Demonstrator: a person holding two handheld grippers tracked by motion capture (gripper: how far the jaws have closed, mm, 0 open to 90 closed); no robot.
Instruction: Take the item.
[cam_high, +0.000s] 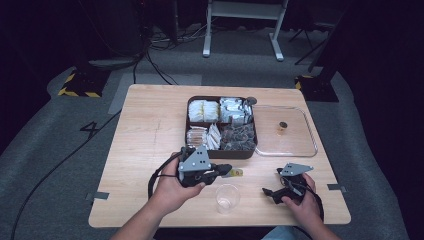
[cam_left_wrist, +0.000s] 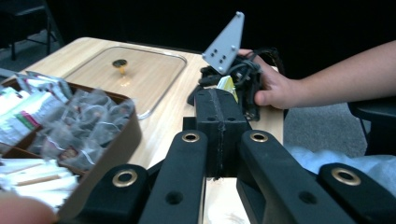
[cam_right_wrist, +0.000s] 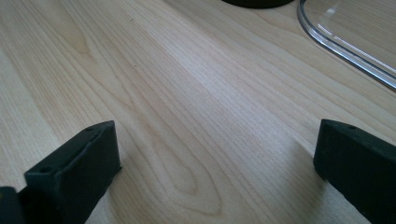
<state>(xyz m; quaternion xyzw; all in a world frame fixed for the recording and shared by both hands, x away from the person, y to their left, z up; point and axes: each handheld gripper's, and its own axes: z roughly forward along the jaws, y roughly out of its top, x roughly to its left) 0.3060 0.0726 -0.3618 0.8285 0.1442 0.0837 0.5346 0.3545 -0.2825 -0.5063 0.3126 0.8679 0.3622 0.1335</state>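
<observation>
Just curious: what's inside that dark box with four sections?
The dark box holds packets: pale yellow ones, silvery ones, tan and white ones, dark mesh bags. Anything underneath is covered.

Right gripper (cam_right_wrist: 215, 168) jaws spread wide, one black pad at lower left, other at lower right, bare wood between. Table (cam_right_wrist: 177, 102) pale, grain running diagonally, soft shadows beside both pads. Clear lid (cam_right_wrist: 348, 51) at upper right, curved rim resting on table, well apart from jaws. Dark rounded edge of tray (cam_right_wrist: 254, 3) at top, cut off by frame.
</observation>
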